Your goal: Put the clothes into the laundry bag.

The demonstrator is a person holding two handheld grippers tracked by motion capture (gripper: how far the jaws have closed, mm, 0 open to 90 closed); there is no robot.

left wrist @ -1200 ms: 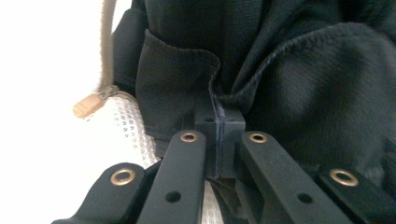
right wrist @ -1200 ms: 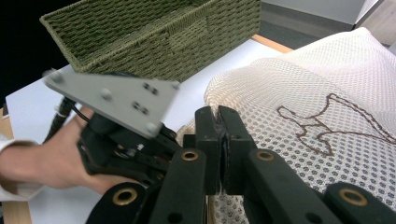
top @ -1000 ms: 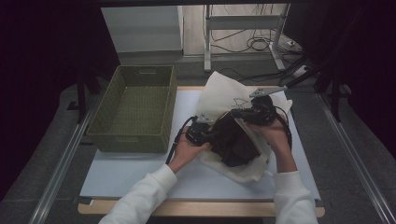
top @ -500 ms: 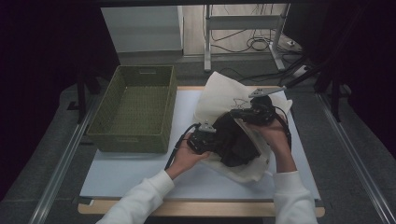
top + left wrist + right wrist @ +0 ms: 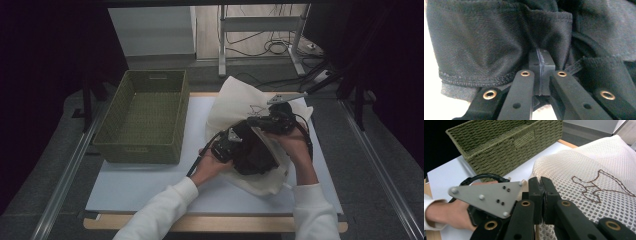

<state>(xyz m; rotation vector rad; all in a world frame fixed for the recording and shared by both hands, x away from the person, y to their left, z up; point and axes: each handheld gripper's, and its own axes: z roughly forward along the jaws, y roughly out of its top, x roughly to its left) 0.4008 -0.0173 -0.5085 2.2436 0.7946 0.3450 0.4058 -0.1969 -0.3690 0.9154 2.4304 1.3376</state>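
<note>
The counter [image 5: 150, 185] has bare white surface along its near edge and at near left. A green woven basket [image 5: 145, 117] stands at far left, its rim near the counter's left edge. Right of it, apart, lies a cream mesh bag [image 5: 235, 102] with a brown stitched outline, reaching the far edge. A black garment [image 5: 255, 155] sits at the bag's mouth. The left gripper [image 5: 541, 66], jaws clenched, pinches the garment's fabric. The right gripper [image 5: 541, 186], jaws clenched, grasps the bag's rim. No writing is readable.
</note>
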